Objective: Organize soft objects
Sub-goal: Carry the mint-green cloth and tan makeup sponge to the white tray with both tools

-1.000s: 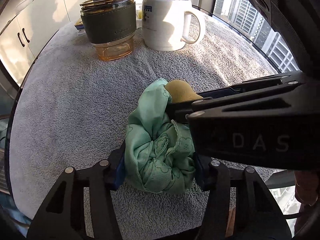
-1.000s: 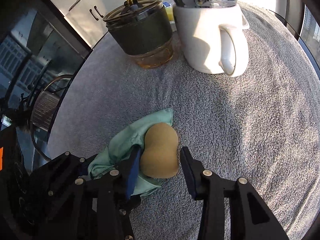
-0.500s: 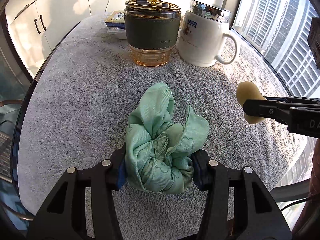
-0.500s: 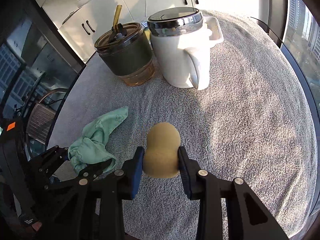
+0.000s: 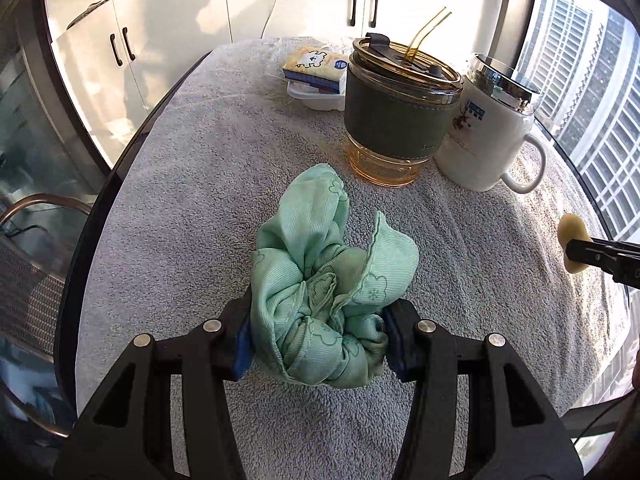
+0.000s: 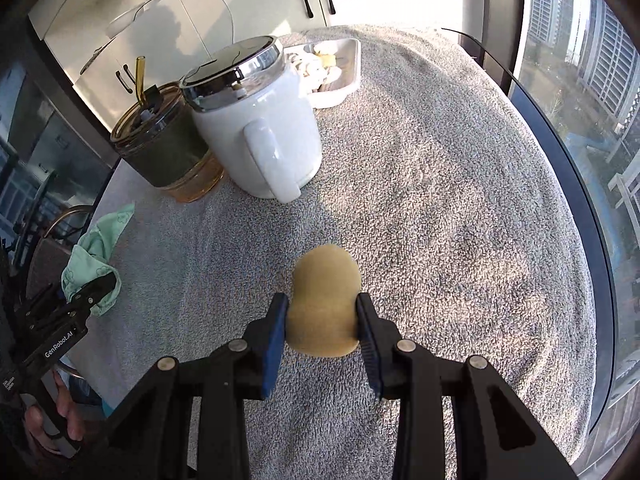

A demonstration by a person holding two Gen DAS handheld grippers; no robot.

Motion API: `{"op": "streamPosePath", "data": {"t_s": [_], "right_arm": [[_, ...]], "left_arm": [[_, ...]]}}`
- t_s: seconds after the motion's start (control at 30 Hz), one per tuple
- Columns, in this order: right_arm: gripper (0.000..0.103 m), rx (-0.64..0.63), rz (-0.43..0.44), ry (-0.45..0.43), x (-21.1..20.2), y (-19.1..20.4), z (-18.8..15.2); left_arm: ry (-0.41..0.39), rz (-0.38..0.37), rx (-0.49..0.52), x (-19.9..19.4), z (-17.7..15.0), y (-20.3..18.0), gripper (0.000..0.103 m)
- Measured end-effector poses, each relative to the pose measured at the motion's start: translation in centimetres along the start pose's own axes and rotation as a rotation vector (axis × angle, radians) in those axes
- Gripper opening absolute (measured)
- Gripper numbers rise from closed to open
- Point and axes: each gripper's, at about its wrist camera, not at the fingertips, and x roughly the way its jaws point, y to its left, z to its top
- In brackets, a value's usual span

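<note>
My left gripper (image 5: 318,338) is shut on a crumpled mint-green cloth (image 5: 324,280) and holds it above the grey towel-covered table (image 5: 192,184). My right gripper (image 6: 322,332) is shut on a tan gourd-shaped sponge (image 6: 324,300), lifted over the table's right part. The sponge also shows in the left wrist view (image 5: 573,236) at the far right edge. The cloth also shows in the right wrist view (image 6: 94,256) at the far left, in the left gripper (image 6: 94,286).
An amber glass tumbler with a dark sleeve and straw (image 5: 396,108) and a white lidded mug (image 5: 488,128) stand at the back. A white tray (image 6: 340,68) with small items lies behind them, next to a small packet (image 5: 314,66). A chair (image 5: 36,264) stands left of the table.
The right gripper closed on the sponge, lifted it off the cloth and carried it right. The left gripper pulled back and left with the cloth, so the two are well apart.
</note>
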Motion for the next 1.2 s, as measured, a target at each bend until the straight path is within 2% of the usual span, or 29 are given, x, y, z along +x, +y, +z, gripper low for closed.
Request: {"op": "streamPosePath", "data": {"t_s": [0.33,0.63,1.03,1.2], "right_arm": [[0.037,0.021,-0.039,-0.011,0.3,-1.1,1.6],[0.037,0.045,-0.080,-0.012,1.1,-3.1,4.5],[0.037,0.085,-0.131,-0.037,2.1,-6.6,10.7],[0.037,0.104,-0.146,-0.039,3.0,-8.1,13.2]], "left_arm": [[-0.016,0.059,-0.054,1.2,2.2,3.2,0.048],[-0.014,0.120,-0.095,3.1,5.0,6.5,0.048],[-0.052,0.208,-0.113,5.7,11.7,10.5,0.048],[-0.055,0.176,-0.110,7.1,14.3,11.1,0.048]]}}
